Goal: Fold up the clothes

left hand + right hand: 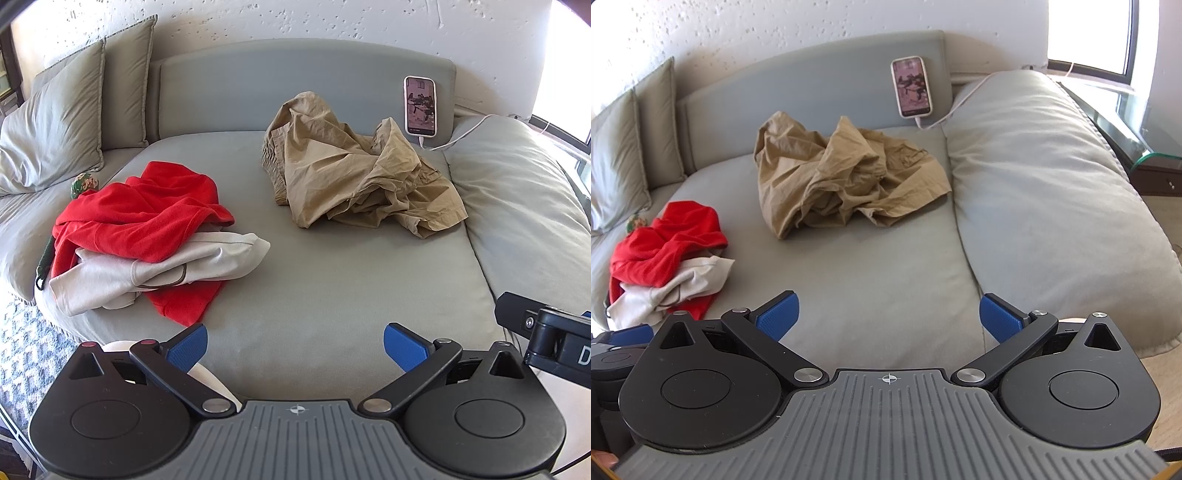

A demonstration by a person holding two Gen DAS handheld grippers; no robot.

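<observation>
A crumpled tan garment (354, 173) (842, 177) lies toward the back of the grey sofa seat (332, 280) (871, 266). At the left, a red garment (147, 218) (668, 243) is heaped on a cream garment (147, 273) (672, 288). My left gripper (295, 349) hovers open over the seat's front edge, nothing between its blue pads (186, 349). My right gripper (888, 317) is also open and empty, held over the front of the seat. Part of the right gripper shows at the left wrist view's right edge.
A phone (420, 106) (911, 85) leans against the backrest with a white cable (461, 134) plugged in. Grey cushions (55, 125) stand at the left, a large grey pillow (1052, 192) lies at the right. A patterned rug (22, 350) covers the floor at the left.
</observation>
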